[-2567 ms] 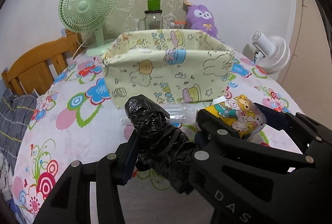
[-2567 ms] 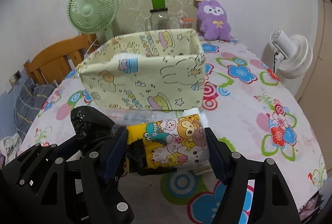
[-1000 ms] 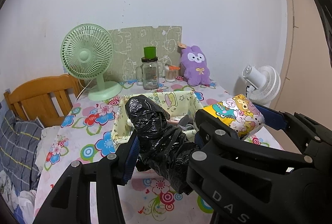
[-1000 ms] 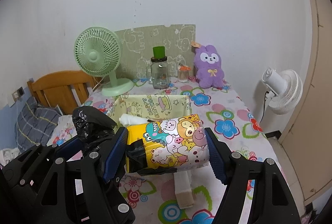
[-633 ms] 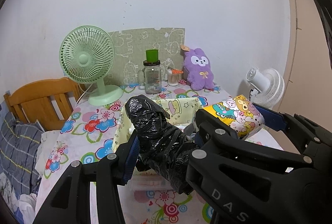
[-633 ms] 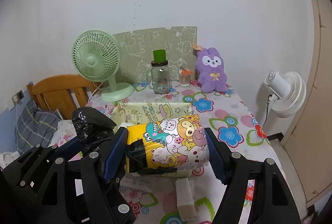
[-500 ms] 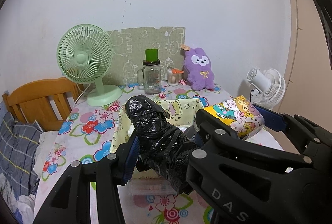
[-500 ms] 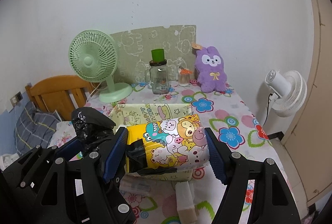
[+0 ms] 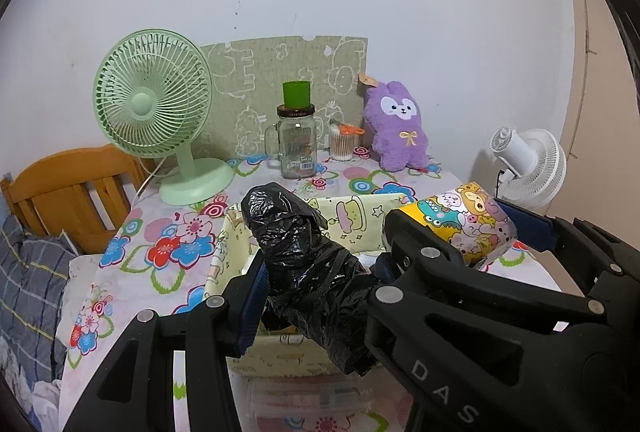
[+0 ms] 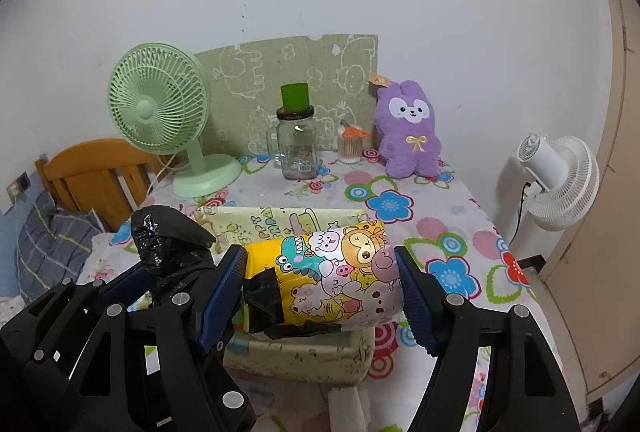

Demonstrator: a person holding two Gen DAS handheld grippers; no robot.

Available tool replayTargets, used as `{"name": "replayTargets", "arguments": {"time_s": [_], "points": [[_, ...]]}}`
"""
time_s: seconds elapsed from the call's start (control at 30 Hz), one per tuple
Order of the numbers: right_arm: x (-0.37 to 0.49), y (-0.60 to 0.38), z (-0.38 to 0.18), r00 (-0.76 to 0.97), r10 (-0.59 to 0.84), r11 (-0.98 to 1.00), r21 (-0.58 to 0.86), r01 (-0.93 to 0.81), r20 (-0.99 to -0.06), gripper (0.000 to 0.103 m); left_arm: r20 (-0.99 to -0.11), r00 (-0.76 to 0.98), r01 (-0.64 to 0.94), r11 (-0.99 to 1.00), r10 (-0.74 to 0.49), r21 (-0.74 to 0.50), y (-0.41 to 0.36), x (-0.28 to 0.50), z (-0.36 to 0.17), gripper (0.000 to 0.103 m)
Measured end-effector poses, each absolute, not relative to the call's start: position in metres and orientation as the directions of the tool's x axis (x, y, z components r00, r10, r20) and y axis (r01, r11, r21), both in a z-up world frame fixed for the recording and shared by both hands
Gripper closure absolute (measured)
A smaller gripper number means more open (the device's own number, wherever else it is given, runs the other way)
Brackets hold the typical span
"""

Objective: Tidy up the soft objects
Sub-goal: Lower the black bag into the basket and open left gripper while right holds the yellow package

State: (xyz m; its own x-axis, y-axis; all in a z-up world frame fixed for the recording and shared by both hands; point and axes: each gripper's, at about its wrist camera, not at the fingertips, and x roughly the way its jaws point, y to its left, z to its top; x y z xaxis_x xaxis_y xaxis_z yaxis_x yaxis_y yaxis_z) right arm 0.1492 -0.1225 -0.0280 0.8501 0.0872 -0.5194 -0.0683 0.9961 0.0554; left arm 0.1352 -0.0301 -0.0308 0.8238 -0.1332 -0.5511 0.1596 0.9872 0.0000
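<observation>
My left gripper (image 9: pixel 316 284) is shut on a crumpled black plastic bag roll (image 9: pixel 304 256) and holds it above the pale yellow cartoon-print fabric basket (image 9: pixel 280 350). My right gripper (image 10: pixel 320 292) is shut on a yellow cartoon-print pack (image 10: pixel 332 280) and holds it above the same basket (image 10: pixel 304 352). The black roll also shows at the left of the right wrist view (image 10: pixel 168 244), and the yellow pack at the right of the left wrist view (image 9: pixel 468 224). The basket's inside is mostly hidden behind both held things.
On the flowered tablecloth (image 10: pixel 448 216) stand a green desk fan (image 10: pixel 168 120), a glass jar with a green cup on it (image 10: pixel 298 136), a cotton swab holder (image 10: pixel 350 142) and a purple plush rabbit (image 10: pixel 408 132). A white fan (image 10: pixel 560 176) is off the right edge, a wooden chair (image 9: pixel 76 188) at left.
Both grippers have come closer to the basket and lower over it, each still holding its load. The basket now lies right under the held things.
</observation>
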Motion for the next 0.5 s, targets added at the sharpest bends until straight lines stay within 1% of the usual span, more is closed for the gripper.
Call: {"name": "replayTargets", "arguments": {"time_s": [0.23,0.37,0.5], "points": [[0.173,-0.124,-0.036,0.839,0.082,0.996,0.059,-0.06,-0.538,0.028,-0.571,0.809,0.163,0.987,-0.139,-0.01,-0.032,0.158,-0.039,0.048],[0.185,-0.126,-0.038,0.829,0.1,0.994,0.083,-0.065,-0.55,0.028,-0.578,0.801,0.165,0.986,-0.153,-0.032,-0.031,0.17,-0.041,0.048],[0.194,-0.129,-0.039,0.832,0.092,0.995,0.082,-0.056,-0.548,0.028,-0.581,0.8,0.163,0.986,-0.151,-0.031,-0.033,0.178,-0.043,0.047]]}}
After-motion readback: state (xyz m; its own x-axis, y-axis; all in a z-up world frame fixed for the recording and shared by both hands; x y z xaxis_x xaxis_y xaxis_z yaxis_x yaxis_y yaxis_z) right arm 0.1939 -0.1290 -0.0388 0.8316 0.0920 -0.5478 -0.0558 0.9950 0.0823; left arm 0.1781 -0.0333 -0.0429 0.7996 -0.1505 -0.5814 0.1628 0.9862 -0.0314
